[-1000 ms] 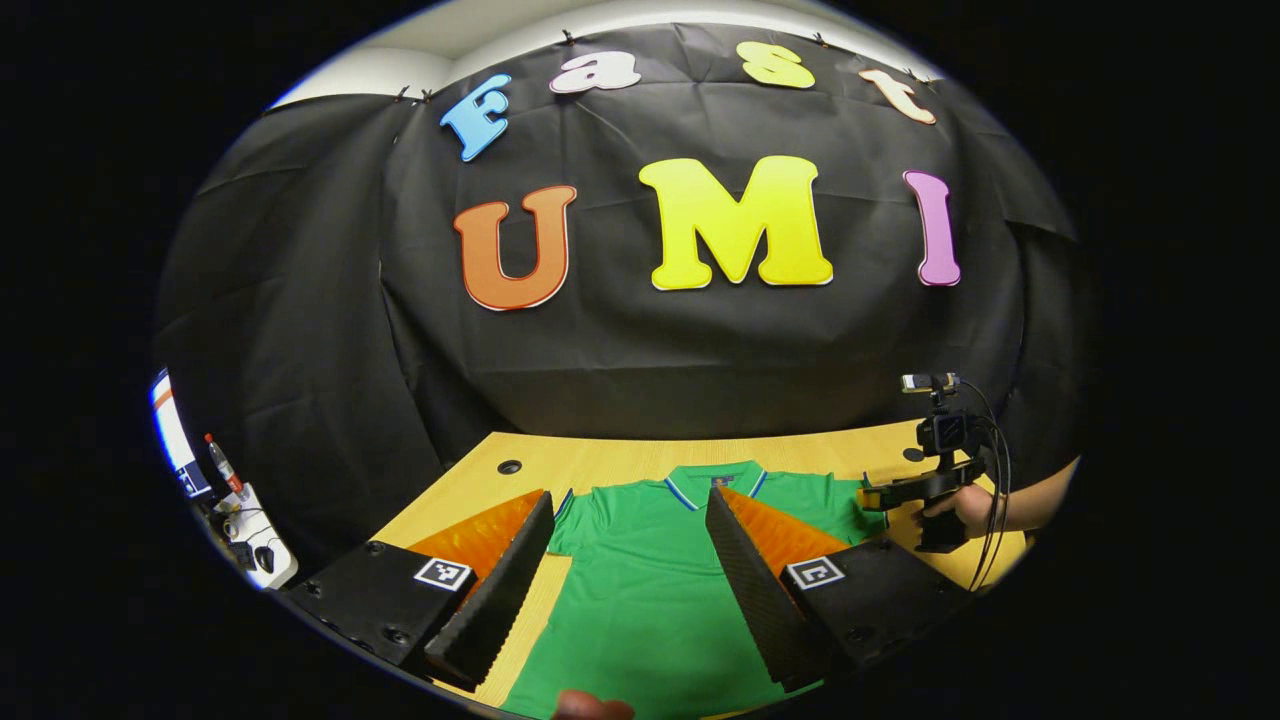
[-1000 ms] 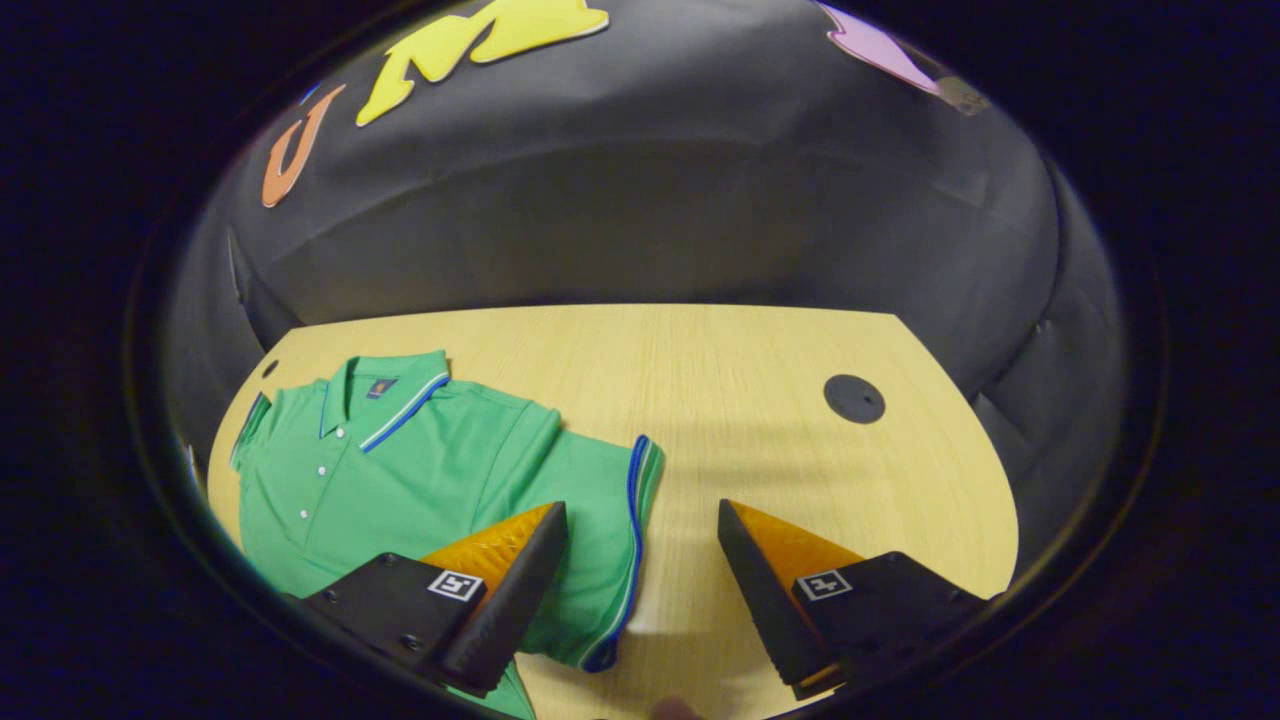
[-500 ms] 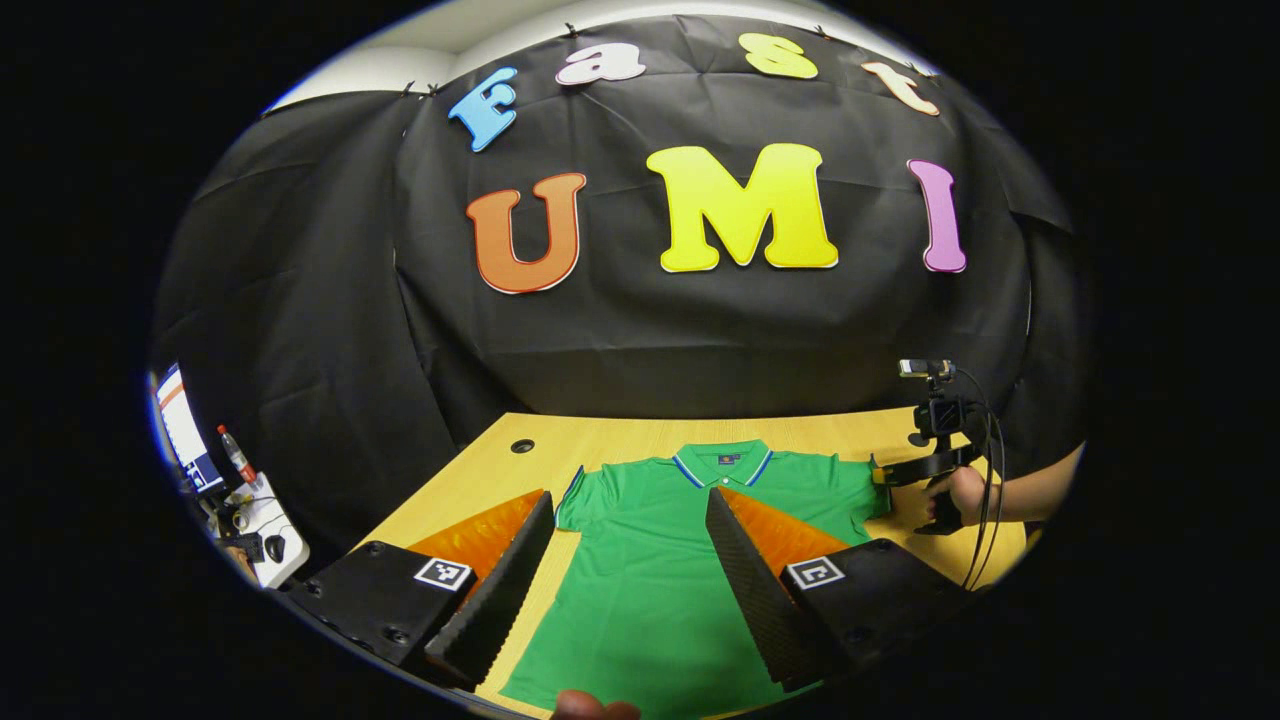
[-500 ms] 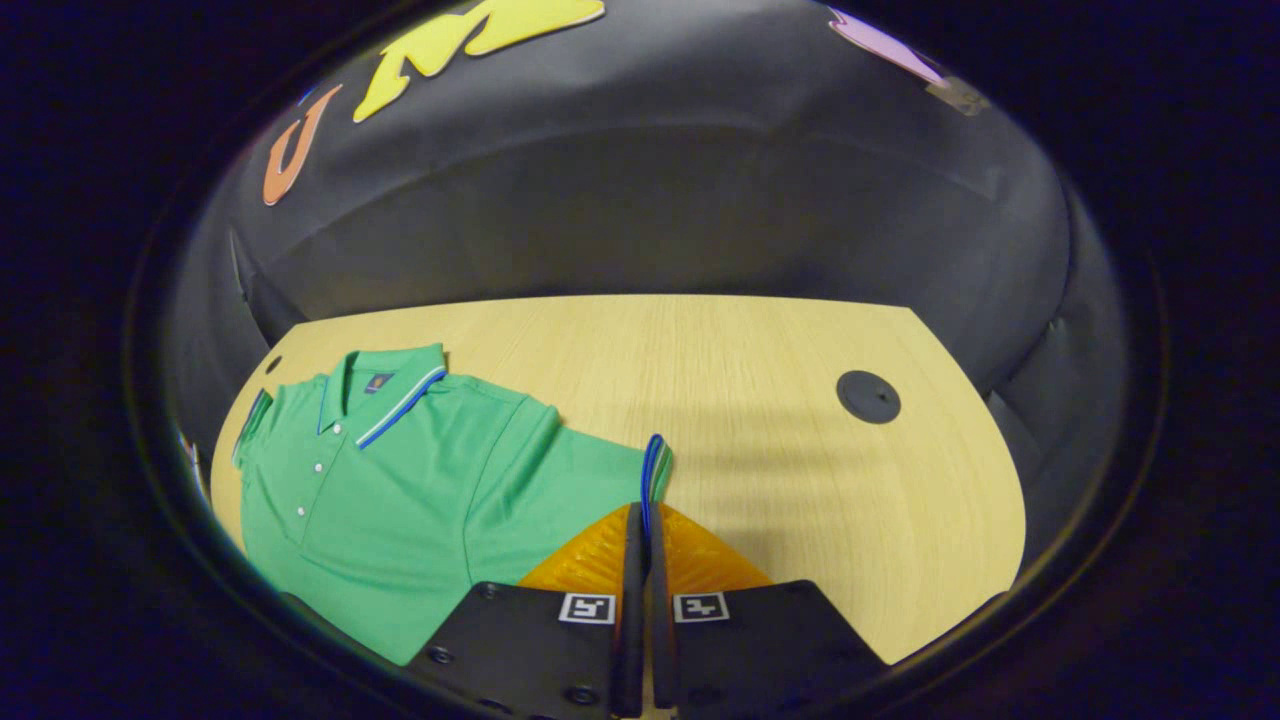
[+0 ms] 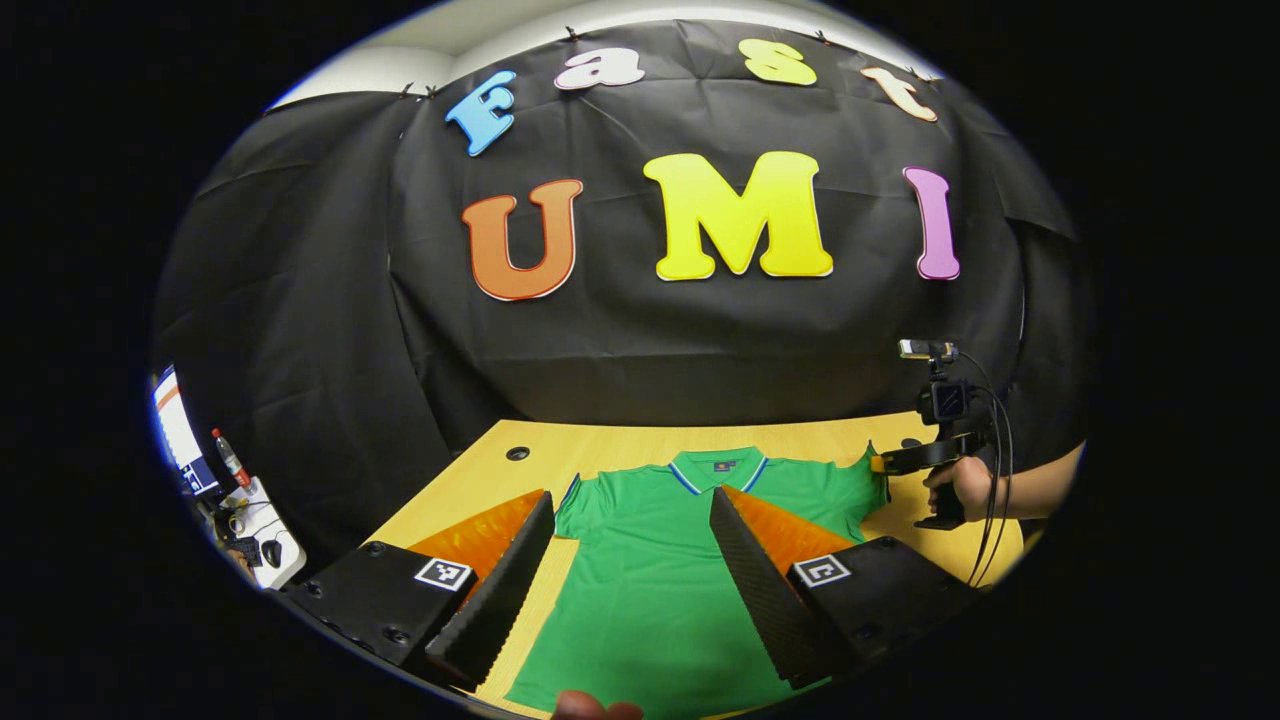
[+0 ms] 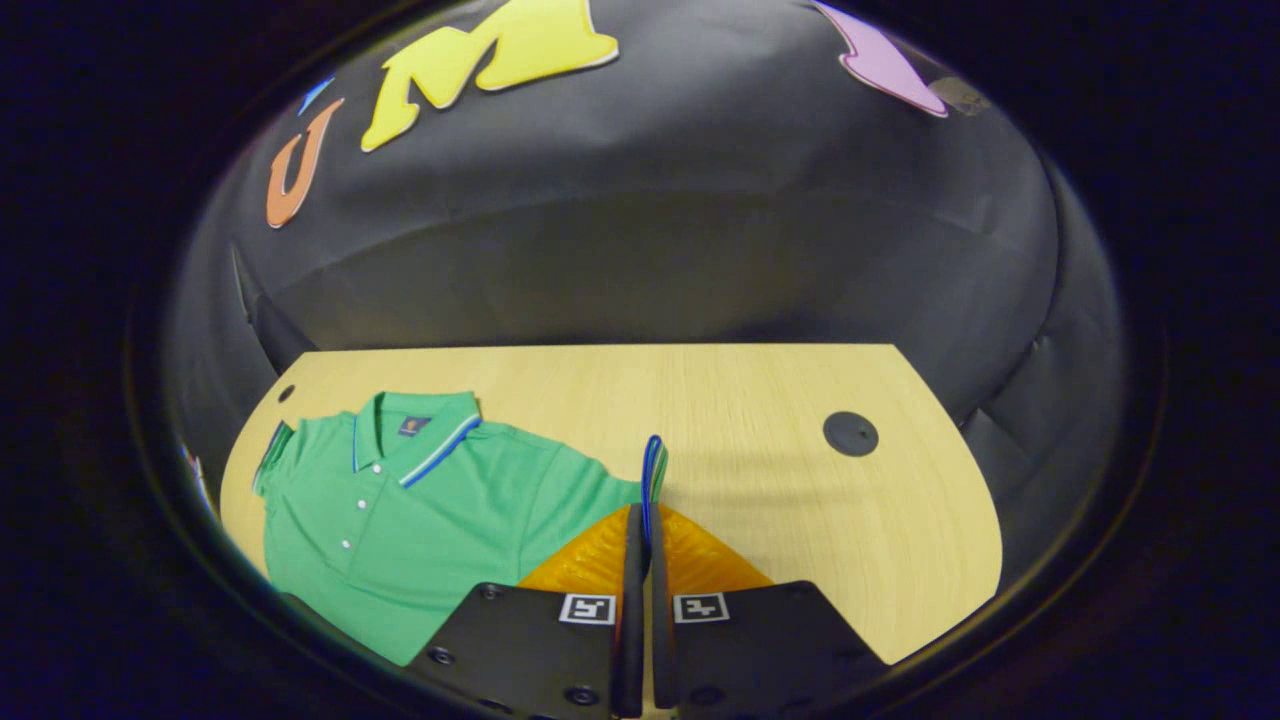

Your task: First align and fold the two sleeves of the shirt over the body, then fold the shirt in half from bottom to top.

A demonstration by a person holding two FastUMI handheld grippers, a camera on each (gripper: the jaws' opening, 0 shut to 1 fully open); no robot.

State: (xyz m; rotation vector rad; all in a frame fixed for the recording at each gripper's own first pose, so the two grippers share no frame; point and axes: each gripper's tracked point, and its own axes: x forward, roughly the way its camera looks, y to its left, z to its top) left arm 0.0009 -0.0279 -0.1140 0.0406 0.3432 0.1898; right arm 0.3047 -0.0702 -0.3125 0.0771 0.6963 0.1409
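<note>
Wooden table (image 6: 760, 400); right hand-held gripper (image 6: 641, 520) pinches shirt (image 6: 420, 510) sleeve cuff (image 6: 651, 470).

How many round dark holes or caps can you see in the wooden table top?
2. One hole sits near the table's far corner beyond the shirt's free sleeve. One round cap lies on bare table past the pinched sleeve. Others may be hidden.

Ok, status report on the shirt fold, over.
Right gripper shut on sleeve cuff. Left gripper open above green polo shirt. No fold yet. Nothing obstructing.
</note>
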